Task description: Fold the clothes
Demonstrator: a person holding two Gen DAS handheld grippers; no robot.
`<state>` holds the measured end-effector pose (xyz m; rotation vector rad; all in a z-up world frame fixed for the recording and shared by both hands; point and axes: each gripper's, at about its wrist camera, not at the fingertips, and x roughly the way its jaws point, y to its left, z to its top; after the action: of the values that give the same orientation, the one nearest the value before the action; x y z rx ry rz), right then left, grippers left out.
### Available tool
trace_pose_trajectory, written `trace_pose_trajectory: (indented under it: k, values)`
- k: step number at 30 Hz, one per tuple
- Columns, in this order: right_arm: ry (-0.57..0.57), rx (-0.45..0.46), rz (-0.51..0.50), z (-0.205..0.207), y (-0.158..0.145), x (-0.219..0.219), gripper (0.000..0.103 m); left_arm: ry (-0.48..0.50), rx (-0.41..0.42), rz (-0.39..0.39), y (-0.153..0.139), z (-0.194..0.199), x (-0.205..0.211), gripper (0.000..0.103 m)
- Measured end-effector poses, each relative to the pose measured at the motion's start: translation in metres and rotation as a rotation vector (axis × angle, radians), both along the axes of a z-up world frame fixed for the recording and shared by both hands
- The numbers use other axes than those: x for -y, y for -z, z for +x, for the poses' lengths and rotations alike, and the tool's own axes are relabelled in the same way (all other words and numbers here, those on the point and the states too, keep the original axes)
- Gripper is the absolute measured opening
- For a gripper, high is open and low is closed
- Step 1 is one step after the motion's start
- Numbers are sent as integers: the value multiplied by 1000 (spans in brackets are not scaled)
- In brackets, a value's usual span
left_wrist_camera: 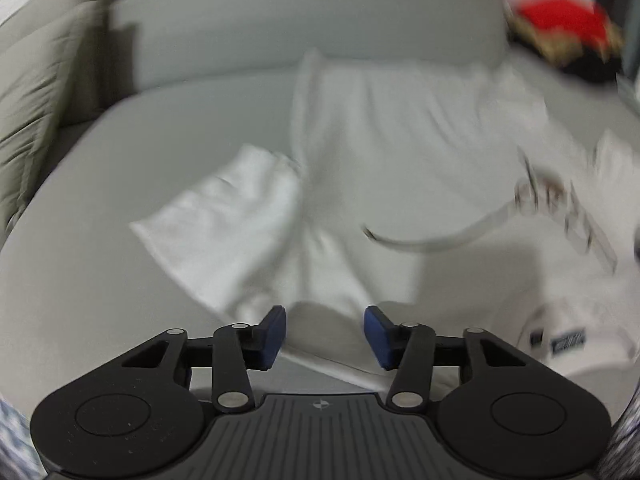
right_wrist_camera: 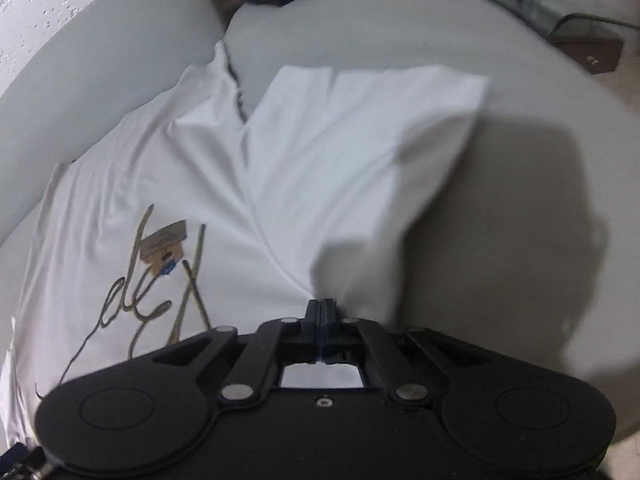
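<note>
A white T-shirt (left_wrist_camera: 392, 132) with a gold script print lies spread on a grey sofa seat (left_wrist_camera: 160, 120). Its left sleeve (left_wrist_camera: 224, 216) lies flat to the side. My left gripper (left_wrist_camera: 325, 332) is open and empty, just above the shirt's near edge. In the right wrist view the same shirt (right_wrist_camera: 168, 168) shows its print (right_wrist_camera: 160, 276). My right gripper (right_wrist_camera: 320, 312) is shut on the shirt's fabric near the right sleeve (right_wrist_camera: 360, 152), which it holds lifted off the seat.
The sofa backrest (left_wrist_camera: 280, 20) runs along the far side, with a beige cushion (left_wrist_camera: 36, 92) at the left. A red and black pile of clothes (left_wrist_camera: 568, 36) sits at the far right corner. A dark small table (right_wrist_camera: 588, 48) stands beyond the sofa.
</note>
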<state>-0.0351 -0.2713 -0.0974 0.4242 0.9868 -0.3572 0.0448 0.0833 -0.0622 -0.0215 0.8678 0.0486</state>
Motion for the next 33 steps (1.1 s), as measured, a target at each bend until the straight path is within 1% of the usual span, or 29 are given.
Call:
trace_pose_trajectory:
  k: [1,2,3,4,7,9,10,12,13,14,17,20,21,22,24,25,27,28,29,31,33]
  values:
    - [-7,17,-26,-6,-8,-3,10,-46,51,-17,-8,-7,-13,52]
    - [-22,50,-17,-13,-15,-3,35,-92,97,-28,-15,-13,-26,54]
    - [-43,91,10,-20,-21,-3,49,-137,129,-35,-19,-17,-39,56]
    - [-62,124,28,-27,-27,-4,66,-187,143,-73,-21,-18,-55,58]
    - [-99,194,54,-47,-40,-11,68,-352,119,-228,-14,-11,-106,60]
    - [-66,218,98,-56,-43,-15,68,-432,73,-306,-1,0,-132,60]
    - [-48,233,136,-59,-43,-16,68,-459,42,-349,6,7,-143,58]
    - [-17,260,213,-62,-44,-17,68,-477,-13,-441,18,21,-159,57]
    - [-12,269,232,-63,-45,-21,68,-478,-26,-476,22,27,-165,57]
    - [-13,275,239,-64,-46,-24,68,-469,-27,-488,23,33,-168,57]
    - [-14,293,257,-63,-50,-28,68,-436,-41,-488,28,52,-168,57]
    - [2,312,284,-63,-54,-29,68,-422,-39,-482,33,65,-168,57]
    - [4,315,287,-63,-54,-29,68,-420,-38,-484,35,70,-168,53]
    - [4,318,286,-63,-54,-29,68,-414,-39,-481,36,74,-167,42]
    - [2,317,279,-64,-55,-30,68,-396,-58,-462,37,80,-163,29]
    - [3,313,276,-64,-55,-31,68,-384,-66,-456,37,82,-161,20]
    - [5,307,274,-65,-55,-30,68,-352,-94,-471,40,86,-157,2]
    - [7,305,274,-65,-55,-30,68,-357,-98,-464,40,85,-155,2]
    - [7,303,273,-65,-55,-30,68,-371,-83,-448,38,83,-154,1]
    - [7,302,273,-65,-55,-29,68,-424,-40,-397,28,76,-152,1]
    - [2,304,270,-65,-57,-29,68,-461,19,-328,14,63,-146,1]
